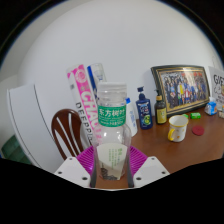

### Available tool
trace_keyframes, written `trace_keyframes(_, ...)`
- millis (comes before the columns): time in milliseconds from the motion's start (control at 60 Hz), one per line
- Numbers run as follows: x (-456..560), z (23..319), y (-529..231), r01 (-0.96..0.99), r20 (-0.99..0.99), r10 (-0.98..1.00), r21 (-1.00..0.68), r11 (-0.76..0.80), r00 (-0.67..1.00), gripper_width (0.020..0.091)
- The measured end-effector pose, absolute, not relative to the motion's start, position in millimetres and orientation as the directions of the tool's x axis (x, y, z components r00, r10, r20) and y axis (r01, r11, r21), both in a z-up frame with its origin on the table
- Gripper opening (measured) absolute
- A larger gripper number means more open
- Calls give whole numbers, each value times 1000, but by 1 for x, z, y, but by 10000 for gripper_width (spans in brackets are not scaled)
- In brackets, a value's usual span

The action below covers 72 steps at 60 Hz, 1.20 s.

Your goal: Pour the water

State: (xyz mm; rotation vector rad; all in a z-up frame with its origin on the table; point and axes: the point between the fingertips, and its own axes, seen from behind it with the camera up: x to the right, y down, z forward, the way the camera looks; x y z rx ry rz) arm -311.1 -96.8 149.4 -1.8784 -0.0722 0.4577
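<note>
A: One bottle (112,125) fills the middle of the view, clear plastic with a white cap and a green label, standing upright between the two fingers of the claw (112,166).

B: Is the claw clamped on it?

A: It looks so. The purple pads (100,158) lie against the lower part of the bottle at both sides with no gap that I can see, so the fingers are drawn in to the bottle's width and pressing on it. There is clear water low in the bottle, behind the pads.

B: What lies beyond?

A: A brown wooden counter (190,148) at about three o'clock from the bottle. On it stands a yellowish mug (178,128), with a dark blue bottle (144,108) and a small dark bottle (161,109) behind, nearer the wall. A framed picture (182,86) leans against the white wall at about two o'clock.

B: And on the other side?

A: A dark wooden chair back (67,130) at nine o'clock, just beside the bottle. Above it, at about eleven o'clock, a white and pink packet (82,90) with large letters stands against the wall.
</note>
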Motion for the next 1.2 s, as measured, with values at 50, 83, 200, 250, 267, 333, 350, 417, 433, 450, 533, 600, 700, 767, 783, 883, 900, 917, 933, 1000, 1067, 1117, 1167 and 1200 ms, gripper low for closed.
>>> trace_keyframes(50, -302, 165, -79, -238, -338, 257, -905, -353, 905, 427)
trace_keyframes(83, -299, 175, -67, -280, -379, 252, -892, -354, 890, 427)
trace_keyframes(200, -280, 200, -24, -473, -572, 211, -795, -380, 792, 427)
trace_keyframes(250, -272, 207, -5, -566, -666, 183, -723, -396, 723, 428)
trace_keyframes(267, -270, 209, 1, -597, -697, 169, -694, -402, 697, 427)
trace_keyframes(333, -260, 216, 24, -720, -820, 122, -554, -419, 560, 427)
trace_keyframes(350, -259, 218, 29, -747, -848, 111, -513, -423, 519, 426)
trace_keyframes(417, -247, 220, 49, -838, -936, 57, -337, -429, 347, 424)
trace_keyframes(433, -245, 221, 52, -854, -951, 44, -295, -429, 306, 425)
trace_keyframes(450, -243, 220, 58, -868, -964, 30, -252, -427, 265, 426)
trace_keyframes(533, -228, 215, 79, -913, -998, -33, -42, -406, 61, 427)
trace_keyframes(600, -218, 208, 91, -919, -994, -76, 102, -382, -79, 426)
trace_keyframes(700, -209, 199, 102, -890, -957, -116, 289, -353, -265, 427)
trace_keyframes(767, -204, 196, 107, -851, -915, -133, 404, -335, -381, 427)
trace_keyframes(783, -203, 195, 108, -844, -905, -138, 424, -328, -402, 426)
trace_keyframes(883, -196, 186, 115, -794, -847, -158, 531, -297, -508, 423)
trace_keyframes(900, -195, 186, 114, -784, -837, -162, 546, -295, -522, 426)
trace_keyframes(917, -195, 185, 115, -779, -831, -164, 555, -293, -531, 425)
trace_keyframes(933, -194, 184, 116, -777, -830, -169, 558, -293, -532, 425)
trace_keyframes(1000, -195, 183, 116, -778, -834, -177, 552, -301, -523, 426)
trace_keyframes(1067, -197, 184, 115, -789, -850, -183, 527, -316, -494, 426)
trace_keyframes(1117, -198, 185, 114, -810, -877, -183, 481, -335, -445, 428)
trace_keyframes(1167, -199, 187, 112, -841, -915, -177, 403, -362, -362, 428)
trace_keyframes(1200, -198, 188, 111, -863, -944, -169, 329, -384, -285, 430)
